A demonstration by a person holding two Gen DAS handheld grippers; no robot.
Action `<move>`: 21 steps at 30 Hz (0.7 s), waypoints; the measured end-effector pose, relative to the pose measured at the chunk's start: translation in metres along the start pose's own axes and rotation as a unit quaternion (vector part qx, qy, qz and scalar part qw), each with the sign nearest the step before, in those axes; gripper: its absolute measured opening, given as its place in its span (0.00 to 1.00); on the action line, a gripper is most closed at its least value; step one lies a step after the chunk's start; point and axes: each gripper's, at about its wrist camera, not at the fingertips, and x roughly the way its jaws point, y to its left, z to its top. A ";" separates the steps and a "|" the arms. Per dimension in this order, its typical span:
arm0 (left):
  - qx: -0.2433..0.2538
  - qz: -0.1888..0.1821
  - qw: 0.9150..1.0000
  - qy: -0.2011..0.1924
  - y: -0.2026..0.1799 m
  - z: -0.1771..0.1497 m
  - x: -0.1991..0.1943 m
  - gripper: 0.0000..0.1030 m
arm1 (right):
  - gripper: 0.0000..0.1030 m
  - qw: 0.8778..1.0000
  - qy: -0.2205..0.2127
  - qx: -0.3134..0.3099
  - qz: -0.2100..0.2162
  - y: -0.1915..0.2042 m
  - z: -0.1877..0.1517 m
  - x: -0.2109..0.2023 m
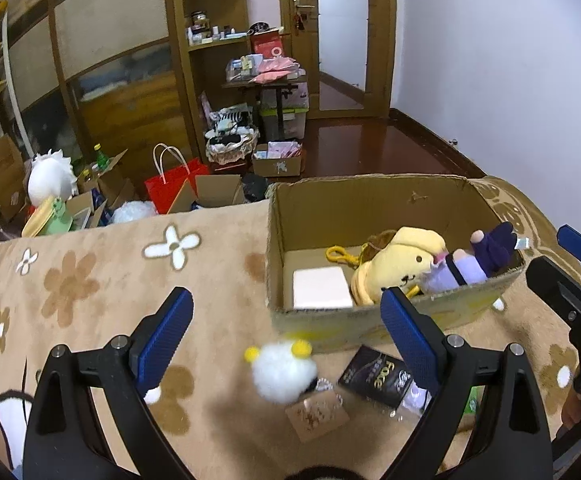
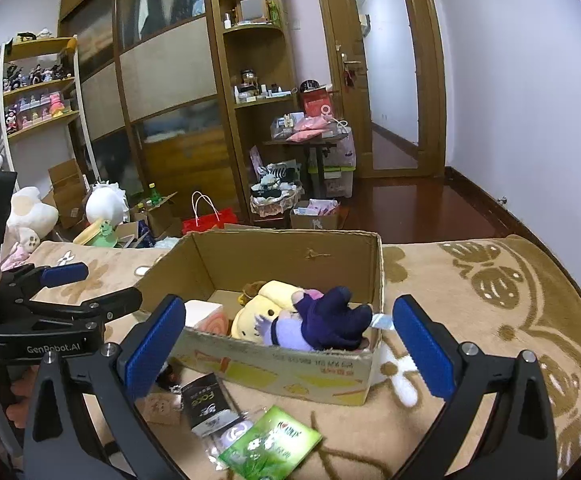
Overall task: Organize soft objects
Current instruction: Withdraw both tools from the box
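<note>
Left claw (image 1: pixel 286 330) wide open, empty. Right claw (image 2: pixel 290 340) wide open, empty. White pom-pom toy (image 1: pixel 284 372) on blanket (image 1: pixel 90 280), cardboard box (image 1: pixel 370 208) at its one o'clock, yellow plush (image 1: pixel 394 268) inside.

My left gripper (image 1: pixel 286 320): matt black plastic arms, ribbed blue rubbery pads, bright metal bolts. Blanket (image 1: pixel 90 300) is fuzzy fleece. Cardboard box (image 1: pixel 370 208) is raw matt corrugated, creased along its near edge. White pompom (image 1: pixel 284 376) is fluffy; yellow plush (image 1: pixel 402 264) soft pile. Black sachet (image 1: pixel 374 374) and green sachet (image 2: pixel 270 440) are glossy film.
</note>
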 end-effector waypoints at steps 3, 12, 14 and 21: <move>-0.009 0.001 1.000 0.009 0.006 -0.005 -0.009 0.91 | 1.00 1.000 0.000 -0.002 -0.003 0.003 -0.002 -0.009; -0.016 0.000 0.999 0.038 0.014 -0.018 -0.021 0.91 | 1.00 1.000 0.010 -0.010 -0.006 0.015 -0.013 -0.028; -0.015 0.000 0.999 0.046 0.014 -0.019 -0.019 0.91 | 1.00 1.000 0.016 -0.010 -0.006 0.017 -0.018 -0.030; -0.034 -0.016 0.996 0.080 0.020 -0.023 0.001 0.91 | 1.00 0.999 0.038 -0.011 -0.010 0.019 -0.032 -0.023</move>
